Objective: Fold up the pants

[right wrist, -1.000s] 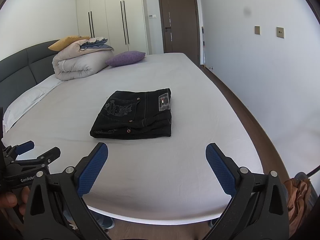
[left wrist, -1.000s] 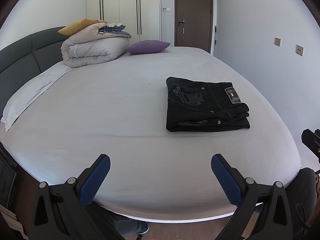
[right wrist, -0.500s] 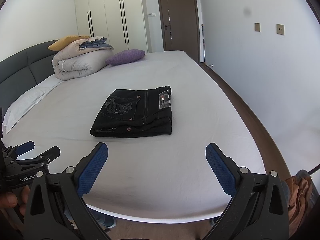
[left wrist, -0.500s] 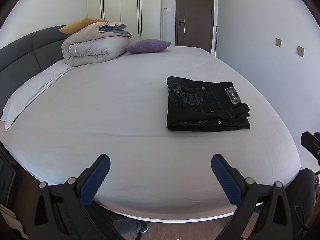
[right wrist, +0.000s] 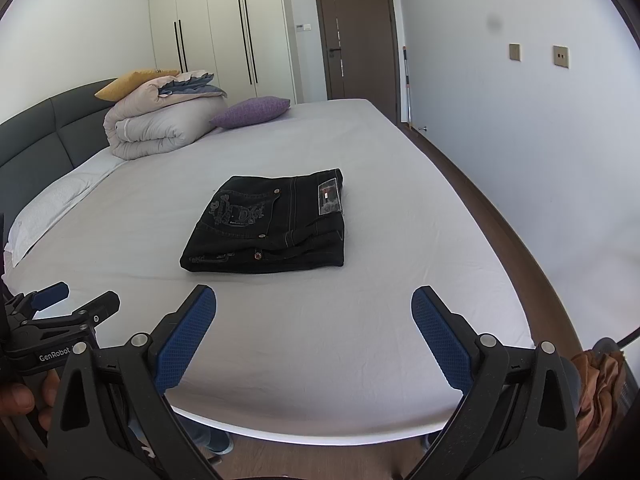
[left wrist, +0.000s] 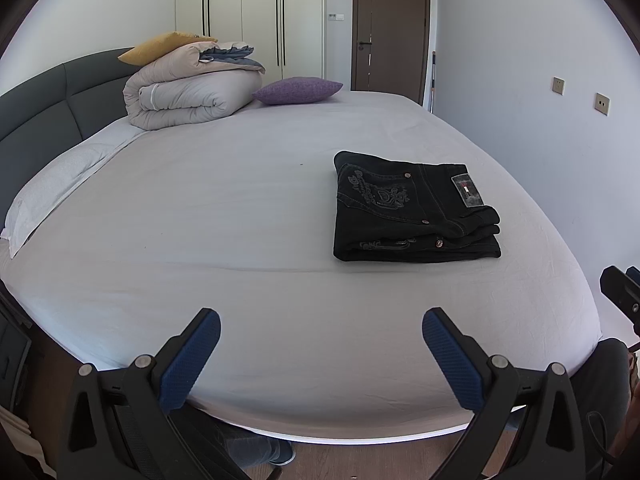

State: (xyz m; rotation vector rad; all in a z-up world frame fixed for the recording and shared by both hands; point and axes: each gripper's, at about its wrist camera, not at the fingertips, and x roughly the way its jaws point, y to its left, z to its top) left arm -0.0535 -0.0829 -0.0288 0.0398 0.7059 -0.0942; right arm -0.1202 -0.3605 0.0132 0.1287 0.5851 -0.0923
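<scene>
Black jeans (left wrist: pixel 412 210) lie folded into a neat stack on the white bed (left wrist: pixel 224 216), right of centre in the left wrist view and at centre in the right wrist view (right wrist: pixel 272 226). My left gripper (left wrist: pixel 320 344) is open and empty, held back over the near edge of the bed, well short of the jeans. My right gripper (right wrist: pixel 314 326) is open and empty too, also near the bed's front edge. The left gripper also shows in the right wrist view (right wrist: pixel 76 300) at the far left.
A rolled duvet (left wrist: pixel 188 96) with a yellow cushion on top and a purple pillow (left wrist: pixel 298 90) sit at the head of the bed. A white pillow (left wrist: pixel 52 192) lies at the left. A wall (right wrist: pixel 540 128) runs along the right side.
Both grippers have stayed open and almost still; the views have shifted only slightly. The jeans have not moved.
</scene>
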